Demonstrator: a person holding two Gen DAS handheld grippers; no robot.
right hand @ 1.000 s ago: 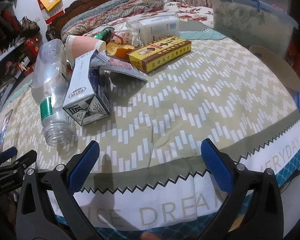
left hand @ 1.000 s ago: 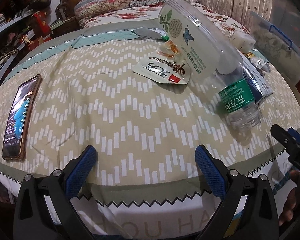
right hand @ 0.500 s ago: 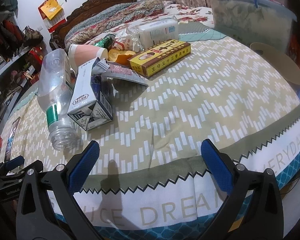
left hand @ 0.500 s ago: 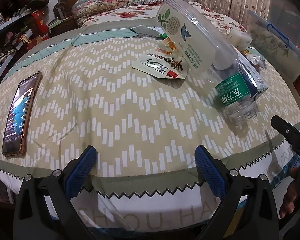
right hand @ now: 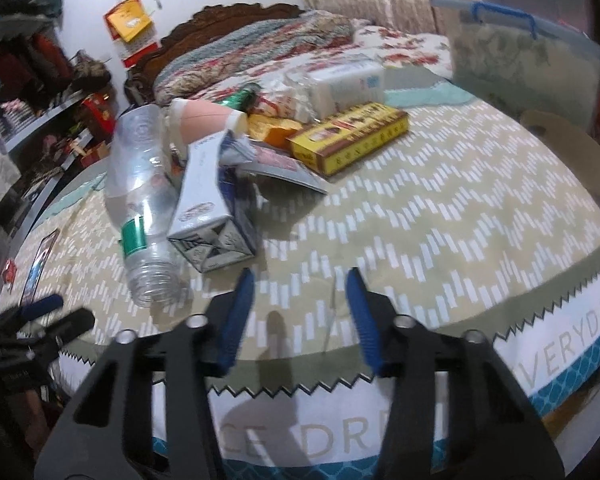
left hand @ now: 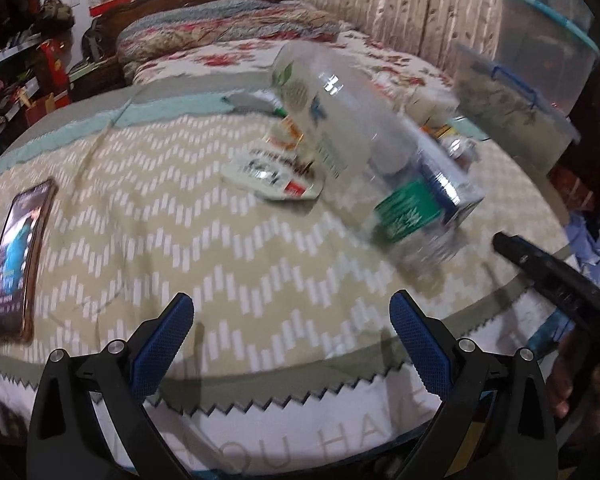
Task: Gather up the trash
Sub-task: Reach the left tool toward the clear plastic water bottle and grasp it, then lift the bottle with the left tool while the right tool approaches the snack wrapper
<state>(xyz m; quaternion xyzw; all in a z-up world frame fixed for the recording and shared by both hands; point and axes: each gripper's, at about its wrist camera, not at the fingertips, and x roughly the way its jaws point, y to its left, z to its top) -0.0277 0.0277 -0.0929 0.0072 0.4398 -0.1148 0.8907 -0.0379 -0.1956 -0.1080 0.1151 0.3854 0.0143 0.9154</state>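
Trash lies on a round table with a chevron cloth. A clear plastic bottle with a green label lies on its side, mouth towards me. A blue-and-white carton rests against it. Behind lie a paper cup, a yellow box, a white packet and a flat snack wrapper. My left gripper is open and empty at the table's near edge. My right gripper is partly closed, empty, just right of the bottle's mouth.
A phone lies at the table's left side. A clear storage box with a blue handle stands at the back right. A bed lies behind the table. Shelves stand at the left.
My right gripper's jaws have narrowed from wide open to about half. Both grippers have shifted a little towards the table; the views are blurred with motion.
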